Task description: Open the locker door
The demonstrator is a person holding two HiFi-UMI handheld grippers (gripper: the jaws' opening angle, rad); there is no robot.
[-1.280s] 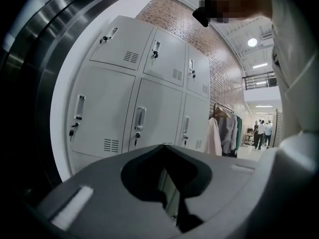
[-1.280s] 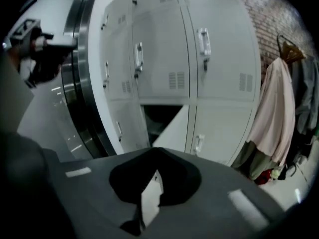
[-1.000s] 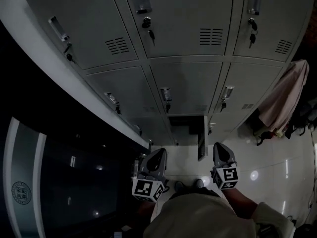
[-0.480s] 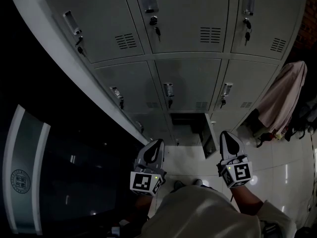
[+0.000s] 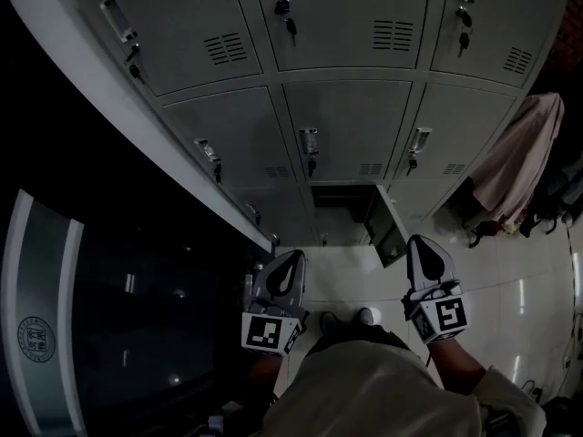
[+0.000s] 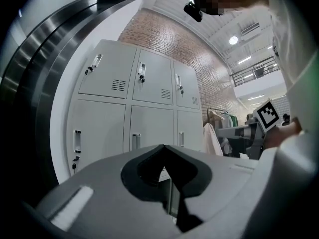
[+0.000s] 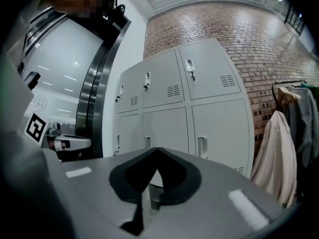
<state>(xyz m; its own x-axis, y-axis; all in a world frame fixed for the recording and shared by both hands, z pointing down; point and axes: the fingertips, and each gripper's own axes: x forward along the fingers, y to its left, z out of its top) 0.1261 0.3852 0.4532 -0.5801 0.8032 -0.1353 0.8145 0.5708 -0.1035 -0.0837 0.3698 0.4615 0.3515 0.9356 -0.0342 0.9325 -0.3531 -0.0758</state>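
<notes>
The grey lockers (image 5: 346, 126) stand in three columns. The bottom middle locker (image 5: 339, 209) is open and dark inside, and its door (image 5: 390, 229) is swung out to the right. My left gripper (image 5: 289, 262) hangs shut and empty over the floor, short of the lockers. My right gripper (image 5: 424, 246) is shut too, empty, just below and right of the open door and apart from it. In the left gripper view the jaws (image 6: 164, 146) meet in front of the locker bank (image 6: 134, 108). The right gripper view shows the same closed tips (image 7: 158, 149) before the lockers (image 7: 199, 108).
Keys hang in several locker locks (image 5: 291, 27). A pale coat (image 5: 515, 167) hangs on a rack to the right. A dark glass and steel wall (image 5: 100, 317) runs along the left. The person's shoes (image 5: 344, 319) stand on glossy white tiles (image 5: 510, 280).
The bottom locker's door has swung further out to the right and shows more of its inner face. Both grippers have drawn back a little, still shut. The head view has shifted.
</notes>
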